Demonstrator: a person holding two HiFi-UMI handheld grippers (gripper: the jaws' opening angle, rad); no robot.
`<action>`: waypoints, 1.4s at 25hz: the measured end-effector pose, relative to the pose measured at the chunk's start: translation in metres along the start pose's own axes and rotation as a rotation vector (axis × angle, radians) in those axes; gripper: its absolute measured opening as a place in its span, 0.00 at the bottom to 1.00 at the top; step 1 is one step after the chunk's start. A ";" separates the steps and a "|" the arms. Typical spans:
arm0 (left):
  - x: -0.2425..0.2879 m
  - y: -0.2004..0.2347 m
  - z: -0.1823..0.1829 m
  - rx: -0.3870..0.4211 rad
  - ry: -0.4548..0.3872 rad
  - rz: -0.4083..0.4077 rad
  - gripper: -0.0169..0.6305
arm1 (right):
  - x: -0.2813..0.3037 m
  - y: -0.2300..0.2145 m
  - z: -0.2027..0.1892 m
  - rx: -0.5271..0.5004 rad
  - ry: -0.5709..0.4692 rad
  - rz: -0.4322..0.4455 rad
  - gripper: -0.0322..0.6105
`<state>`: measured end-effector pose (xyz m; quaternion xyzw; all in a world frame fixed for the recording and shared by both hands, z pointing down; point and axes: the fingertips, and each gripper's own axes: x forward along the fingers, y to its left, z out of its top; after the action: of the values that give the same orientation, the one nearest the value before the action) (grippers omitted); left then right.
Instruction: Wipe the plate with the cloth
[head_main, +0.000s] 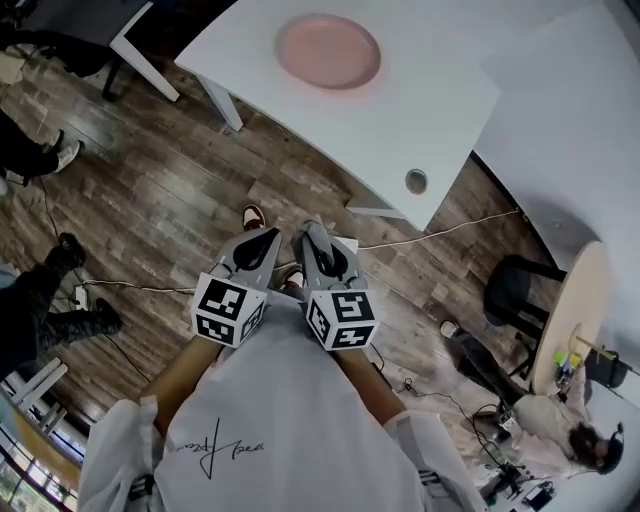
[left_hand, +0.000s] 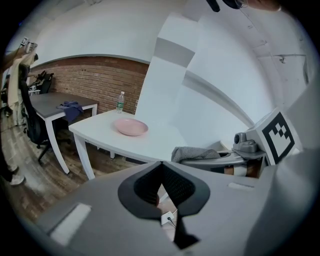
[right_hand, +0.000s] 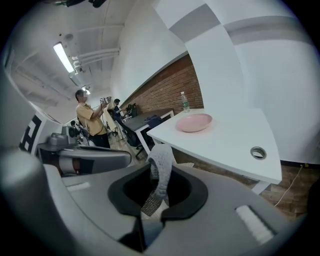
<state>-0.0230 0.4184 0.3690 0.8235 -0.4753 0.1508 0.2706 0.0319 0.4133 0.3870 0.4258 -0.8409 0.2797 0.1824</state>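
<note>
While both are held close to the person's body above the wooden floor (head_main: 170, 190), the left hand-held gripper (head_main: 262, 240) and the right hand-held gripper (head_main: 312, 236) sit side by side, nearly touching, with their marker cubes toward the person and their tips toward the bench (head_main: 430, 110).

The right hand-held gripper has its jaws pinched on the grey cloth (right_hand: 161, 162). In the right gripper view the cloth's upper end sticks up past the jaws and curls over, and its lower end hangs down between them. The left hand-held gripper has its jaws pressed together at the tips with nothing between them; through the gap below them only floor shows. In the left gripper view the cloth shows at the tip of the right hand-held gripper, just to the right.

Neither hand-held gripper reaches the bench, and both stop short of its near edge. The pink plate (head_main: 328, 51) lies well apart from them, ahead and across the white top, near the far edge of the bench. It is well away from the near corner, where a round grommet (head_main: 416, 181) is set into the surface. The plate looks bare. Beyond it, by the far edge, a clear bottle (left_hand: 120, 102) stands upright.
</note>
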 end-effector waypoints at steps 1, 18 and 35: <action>0.002 0.005 0.005 0.004 0.001 -0.003 0.04 | 0.007 0.001 0.005 -0.006 0.003 0.001 0.13; 0.025 0.128 0.098 0.059 -0.074 0.008 0.04 | 0.115 0.019 0.112 -0.022 -0.068 -0.042 0.13; 0.034 0.158 0.094 0.033 -0.005 -0.045 0.05 | 0.152 0.026 0.117 0.064 -0.040 -0.045 0.13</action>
<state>-0.1431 0.2762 0.3579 0.8385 -0.4549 0.1506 0.2594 -0.0837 0.2591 0.3703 0.4557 -0.8252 0.2940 0.1581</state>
